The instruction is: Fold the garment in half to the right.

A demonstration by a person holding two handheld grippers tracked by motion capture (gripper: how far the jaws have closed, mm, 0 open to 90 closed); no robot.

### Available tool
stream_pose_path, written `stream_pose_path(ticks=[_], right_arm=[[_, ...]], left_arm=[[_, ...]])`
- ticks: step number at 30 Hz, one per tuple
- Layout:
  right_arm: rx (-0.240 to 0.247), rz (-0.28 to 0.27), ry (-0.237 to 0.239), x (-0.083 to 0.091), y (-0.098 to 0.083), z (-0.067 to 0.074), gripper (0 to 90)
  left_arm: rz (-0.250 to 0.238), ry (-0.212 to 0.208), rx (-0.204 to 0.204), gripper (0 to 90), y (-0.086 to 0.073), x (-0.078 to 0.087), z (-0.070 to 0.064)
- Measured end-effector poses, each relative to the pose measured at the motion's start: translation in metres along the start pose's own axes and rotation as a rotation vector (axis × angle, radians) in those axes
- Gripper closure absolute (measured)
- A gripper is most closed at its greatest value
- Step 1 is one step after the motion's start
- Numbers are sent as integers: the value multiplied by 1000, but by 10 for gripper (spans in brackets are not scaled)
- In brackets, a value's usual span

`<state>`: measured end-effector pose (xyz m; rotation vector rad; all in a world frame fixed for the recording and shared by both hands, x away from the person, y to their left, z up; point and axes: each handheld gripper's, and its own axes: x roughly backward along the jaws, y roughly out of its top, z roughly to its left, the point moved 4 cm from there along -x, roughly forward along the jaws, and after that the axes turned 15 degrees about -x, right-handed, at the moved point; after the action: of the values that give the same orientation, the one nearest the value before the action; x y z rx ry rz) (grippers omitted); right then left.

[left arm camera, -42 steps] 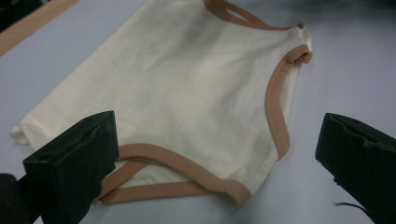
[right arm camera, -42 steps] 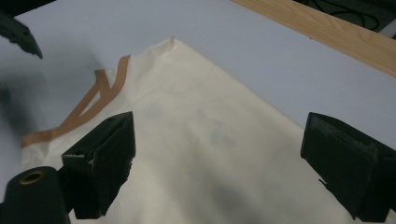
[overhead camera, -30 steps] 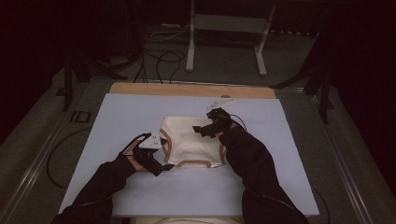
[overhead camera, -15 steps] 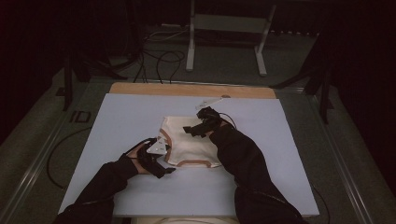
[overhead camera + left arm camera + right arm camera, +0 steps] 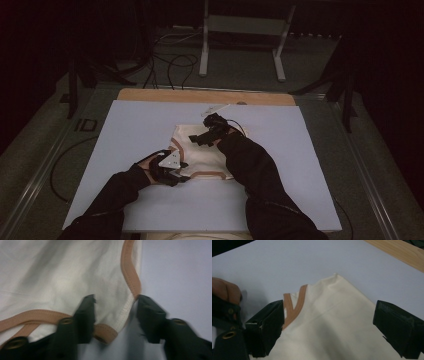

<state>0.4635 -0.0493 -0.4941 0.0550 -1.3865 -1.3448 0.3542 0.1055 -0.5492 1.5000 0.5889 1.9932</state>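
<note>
A cream cloth (image 5: 202, 152) with tan trim lies flat in the middle of the pale blue board (image 5: 125, 130). My left gripper (image 5: 181, 171) is at the cloth's near left corner. In the left gripper view its jaws (image 5: 115, 302) have just been closing and straddle that trimmed corner (image 5: 106, 332), with a gap still between them and no pinch visible. My right gripper (image 5: 197, 140) hovers over the far part of the cloth. In the right gripper view its jaws (image 5: 329, 312) stand wide open above the cream cloth (image 5: 332, 322).
A wooden strip (image 5: 200, 96) runs along the board's far edge, with a small white scrap (image 5: 215, 108) beside it. Beyond the table, a metal stand (image 5: 240, 45) and cables (image 5: 170, 57) are on the dark floor. Bare board lies left and right of the cloth.
My right gripper has moved left across the far part of the cloth. The left gripper has stayed at the near left corner and its jaws have narrowed around it.
</note>
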Motion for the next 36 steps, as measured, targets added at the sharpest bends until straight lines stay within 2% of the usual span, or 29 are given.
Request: stream_pose_path(ticks=[2, 3, 4, 6, 8, 10, 15, 17, 20, 27, 28, 32, 33, 34, 36], right_arm=[[7, 0, 0, -3, 3, 3, 98], [7, 0, 0, -3, 3, 3, 98], [6, -1, 6, -4, 5, 4, 98], [5, 1, 6, -5, 5, 5, 98], [13, 4, 11, -8, 8, 7, 98], [10, 8, 12, -10, 9, 8, 94], [10, 15, 23, -18, 15, 10, 94], [3, 25, 27, -24, 20, 12, 94], [10, 12, 47, -35, 29, 13, 94], [29, 17, 42, -51, 38, 11, 96], [28, 13, 38, -57, 39, 9, 127], [16, 16, 39, -64, 40, 6, 141], [11, 22, 31, -69, 39, 5, 153], [5, 22, 13, -75, 39, 2, 215], [-11, 30, -1, -81, 38, -1, 238]], left_arm=[[4, -6, -4, 604, 0, -1, 1], [2, -5, -1, 604, 1, -1, 2], [-1, -8, -2, 667, 1, -2, 2], [4, -11, -2, 687, 2, -3, 3], [7, -4, -7, 815, 4, -4, 3], [-5, -6, -8, 845, 5, -3, 3], [-3, -18, -19, 855, 6, -3, 1], [-4, -23, -16, 856, 5, -3, 2], [-14, -28, -2, 856, 4, -4, 2], [-15, -23, 0, 856, 4, -4, 1], [-18, -23, 10, 856, 4, -4, 1], [-14, -25, 7, 856, 3, -4, 2], [-14, -25, 9, 856, 3, -4, 2], [-13, -21, 7, 856, 3, -3, 1], [-14, -20, 7, 856, 3, -3, 1]])
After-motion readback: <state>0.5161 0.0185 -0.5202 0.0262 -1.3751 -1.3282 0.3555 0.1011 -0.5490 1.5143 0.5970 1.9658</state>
